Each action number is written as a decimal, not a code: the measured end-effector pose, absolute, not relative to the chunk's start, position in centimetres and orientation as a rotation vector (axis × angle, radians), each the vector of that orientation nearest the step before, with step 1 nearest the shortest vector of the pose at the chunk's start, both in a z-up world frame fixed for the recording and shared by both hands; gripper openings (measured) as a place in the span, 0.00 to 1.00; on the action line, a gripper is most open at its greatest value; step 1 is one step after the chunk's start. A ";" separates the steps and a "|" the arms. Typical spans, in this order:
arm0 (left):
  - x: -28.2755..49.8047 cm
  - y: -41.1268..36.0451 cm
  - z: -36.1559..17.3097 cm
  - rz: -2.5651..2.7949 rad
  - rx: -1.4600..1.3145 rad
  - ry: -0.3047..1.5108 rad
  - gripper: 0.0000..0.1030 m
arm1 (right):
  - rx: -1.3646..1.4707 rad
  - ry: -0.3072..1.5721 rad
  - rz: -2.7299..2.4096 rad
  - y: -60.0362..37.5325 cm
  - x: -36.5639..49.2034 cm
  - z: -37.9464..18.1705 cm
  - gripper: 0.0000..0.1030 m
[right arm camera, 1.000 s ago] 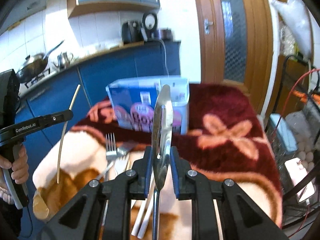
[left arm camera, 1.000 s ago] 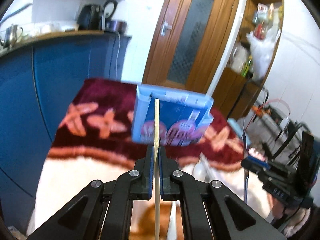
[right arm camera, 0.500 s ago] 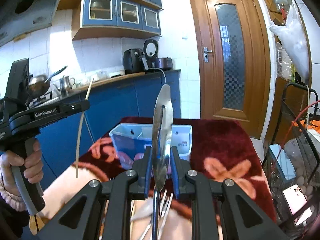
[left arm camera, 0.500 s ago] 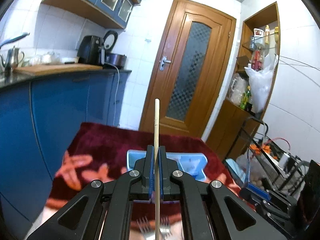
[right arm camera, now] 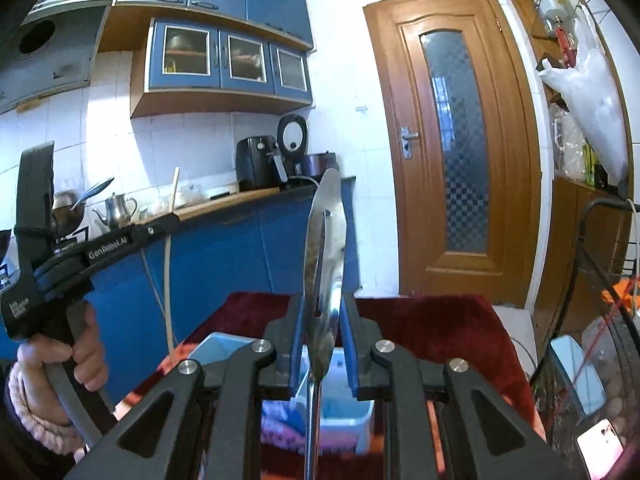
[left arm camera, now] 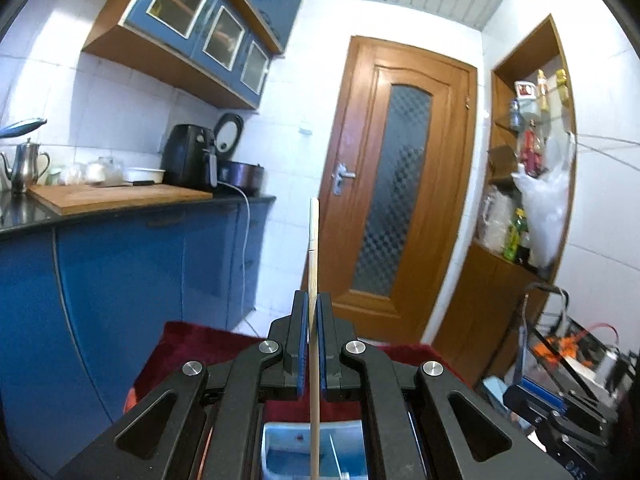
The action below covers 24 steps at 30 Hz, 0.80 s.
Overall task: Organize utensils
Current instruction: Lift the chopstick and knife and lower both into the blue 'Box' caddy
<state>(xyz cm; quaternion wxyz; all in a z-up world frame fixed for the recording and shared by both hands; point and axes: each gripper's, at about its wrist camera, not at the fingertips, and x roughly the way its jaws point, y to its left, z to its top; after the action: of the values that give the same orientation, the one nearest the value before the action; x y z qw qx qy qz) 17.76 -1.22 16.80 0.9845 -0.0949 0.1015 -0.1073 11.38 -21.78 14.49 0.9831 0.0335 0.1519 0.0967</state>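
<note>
My left gripper (left arm camera: pixel 313 304) is shut on a pale wooden chopstick (left arm camera: pixel 314 264) that stands upright between its pads. The chopstick's lower end hangs over the light blue plastic bin (left arm camera: pixel 280 452) below the gripper. My right gripper (right arm camera: pixel 321 308) is shut on a slotted metal spatula (right arm camera: pixel 324 240), blade up, handle running down over the same blue bin (right arm camera: pixel 340 416). In the right wrist view the left gripper (right arm camera: pixel 158 226) is at the left, held by a hand, with the chopstick (right arm camera: pixel 170 280) hanging from it.
The bin stands on a dark red floral cloth (left arm camera: pixel 192 340) over a table. Blue kitchen cabinets (left arm camera: pixel 120 280) and a countertop with appliances are on the left. A wooden door (left arm camera: pixel 396 200) is behind, shelves (left arm camera: pixel 528 184) and a wire rack (right arm camera: pixel 600 320) at the right.
Both grippers have risen and tilted up over the bin, each keeping its utensil. The bin has dropped from the middle of both views to the bottom edge.
</note>
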 end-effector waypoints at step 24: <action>22.0 -2.3 10.0 -0.180 -0.201 0.208 0.04 | 0.019 0.254 0.166 -21.3 18.6 9.6 0.19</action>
<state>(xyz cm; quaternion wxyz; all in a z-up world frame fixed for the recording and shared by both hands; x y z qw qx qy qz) 21.98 -2.34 10.01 0.9856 -0.1001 0.1033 -0.0894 18.63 -21.29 9.56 0.9884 0.0093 0.1267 0.0827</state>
